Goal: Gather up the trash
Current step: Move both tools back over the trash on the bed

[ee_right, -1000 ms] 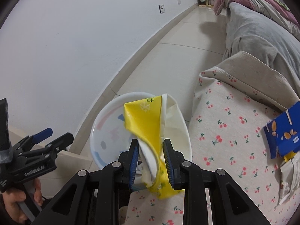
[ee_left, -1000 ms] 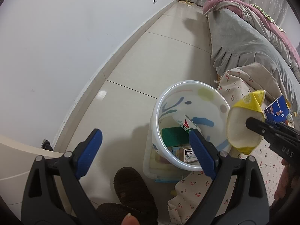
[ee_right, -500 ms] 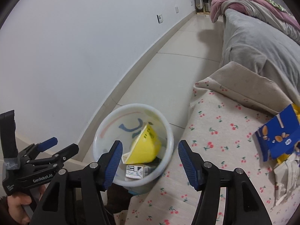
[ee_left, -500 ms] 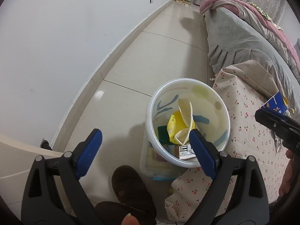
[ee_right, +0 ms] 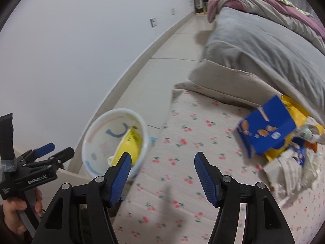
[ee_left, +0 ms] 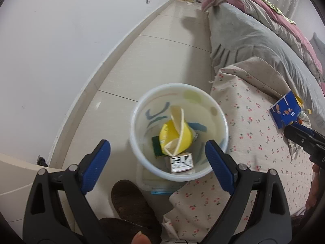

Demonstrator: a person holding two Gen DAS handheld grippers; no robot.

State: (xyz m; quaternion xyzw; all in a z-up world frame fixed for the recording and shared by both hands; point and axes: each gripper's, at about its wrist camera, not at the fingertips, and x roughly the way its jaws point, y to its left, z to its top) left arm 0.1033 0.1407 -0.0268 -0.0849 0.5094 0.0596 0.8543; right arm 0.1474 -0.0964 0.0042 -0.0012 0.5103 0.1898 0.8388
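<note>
A white bin (ee_left: 142, 101) stands on the floor beside a bed with a cherry-print sheet (ee_left: 254, 142). A yellow wrapper (ee_left: 178, 136) lies in the bin on a green piece and a small box (ee_left: 181, 161). My left gripper (ee_left: 157, 148) hangs above the bin, open and empty. My right gripper (ee_right: 162, 156) is over the sheet, its jaws opening with nothing between them. A blue carton (ee_right: 266, 130) and crumpled paper trash (ee_right: 292, 162) lie to its right. The bin (ee_right: 95, 138) and wrapper (ee_right: 128, 144) sit at its lower left.
A white wall (ee_left: 61, 50) runs along the left of the tiled floor (ee_left: 162, 61). A grey blanket (ee_right: 254, 50) covers the bed beyond the sheet. A dark slipper (ee_left: 130, 201) is just in front of the bin. A clear lidded box (ee_left: 154, 187) sits under the bin.
The right gripper opened and let go of the yellow wrapper, which dropped into the bin. It then swung right over the sheet toward the blue carton. The left gripper drifted slightly.
</note>
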